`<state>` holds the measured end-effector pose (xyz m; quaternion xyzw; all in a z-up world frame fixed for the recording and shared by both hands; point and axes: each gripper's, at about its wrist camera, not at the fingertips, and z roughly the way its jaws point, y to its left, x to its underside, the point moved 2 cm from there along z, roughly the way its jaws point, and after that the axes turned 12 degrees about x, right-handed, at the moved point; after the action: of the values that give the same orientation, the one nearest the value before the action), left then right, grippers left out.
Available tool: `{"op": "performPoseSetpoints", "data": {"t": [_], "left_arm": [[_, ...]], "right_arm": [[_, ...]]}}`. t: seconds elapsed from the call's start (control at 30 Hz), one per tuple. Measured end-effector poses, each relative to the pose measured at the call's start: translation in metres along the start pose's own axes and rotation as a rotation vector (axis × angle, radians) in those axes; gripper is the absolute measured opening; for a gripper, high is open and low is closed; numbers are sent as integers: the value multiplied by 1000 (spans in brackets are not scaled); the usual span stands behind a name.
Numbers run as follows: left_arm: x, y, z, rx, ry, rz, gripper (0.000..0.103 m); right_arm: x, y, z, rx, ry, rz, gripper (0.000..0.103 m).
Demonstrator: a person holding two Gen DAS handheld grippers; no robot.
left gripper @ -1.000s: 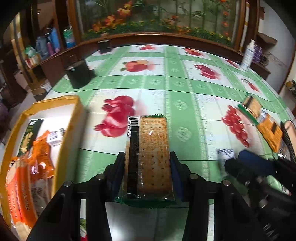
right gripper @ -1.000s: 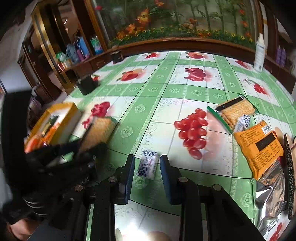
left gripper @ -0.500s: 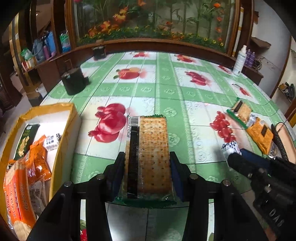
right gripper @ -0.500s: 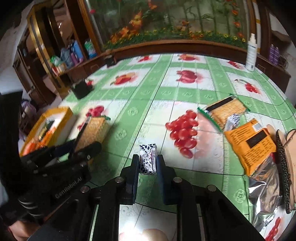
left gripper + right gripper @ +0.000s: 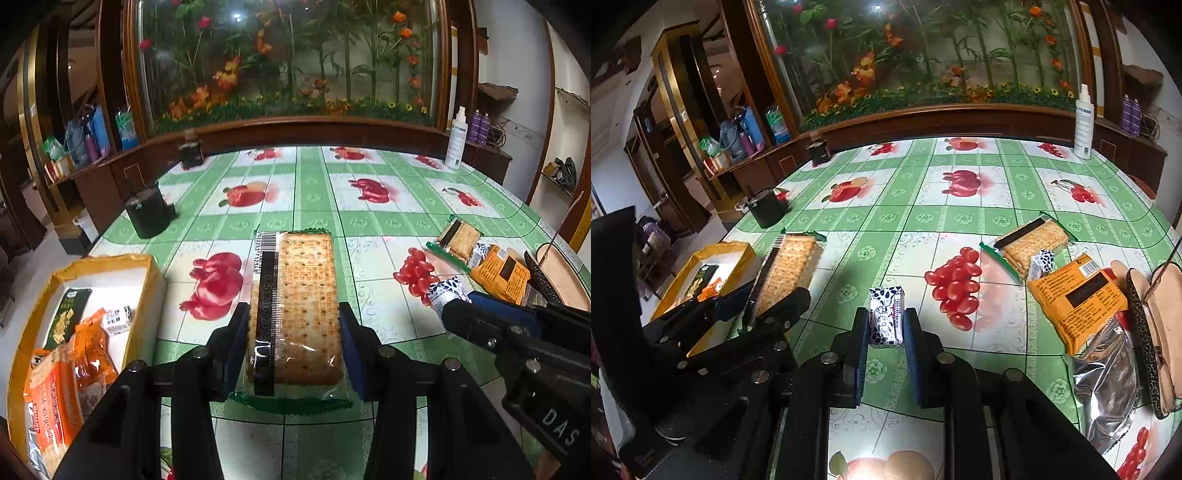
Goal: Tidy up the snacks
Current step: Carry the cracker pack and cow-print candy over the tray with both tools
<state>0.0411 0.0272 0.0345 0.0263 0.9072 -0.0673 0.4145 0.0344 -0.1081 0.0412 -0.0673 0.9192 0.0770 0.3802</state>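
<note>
My left gripper [image 5: 293, 314] is shut on a clear pack of square crackers [image 5: 295, 306] and holds it above the table; it also shows in the right wrist view [image 5: 788, 269]. My right gripper [image 5: 885, 321] is shut on a small white packet with dark blue spots [image 5: 885, 317], lifted off the table; the packet also shows in the left wrist view [image 5: 443, 293]. A yellow box [image 5: 147, 295] with several snacks inside stands at the left.
At the right lie another cracker pack [image 5: 1032, 240], a small spotted packet [image 5: 1041, 262], an orange bag [image 5: 1075, 295], a silver bag [image 5: 1108, 384] and a glasses case [image 5: 1152, 332]. A black pot [image 5: 766, 208] and a white bottle [image 5: 1083, 122] stand farther back.
My right gripper closed on the spotted packet and lifted it off the table. Both grippers rose. The left gripper kept its hold on the crackers.
</note>
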Motion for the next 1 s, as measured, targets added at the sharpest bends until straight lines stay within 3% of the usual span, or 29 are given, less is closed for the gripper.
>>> {"op": "performPoseSetpoints", "data": {"t": [1.0], "left_arm": [[-2,-14,-6,-24,-56,63,46]], "right_arm": [[-2,-9,-1,-1,1,27,20]]}}
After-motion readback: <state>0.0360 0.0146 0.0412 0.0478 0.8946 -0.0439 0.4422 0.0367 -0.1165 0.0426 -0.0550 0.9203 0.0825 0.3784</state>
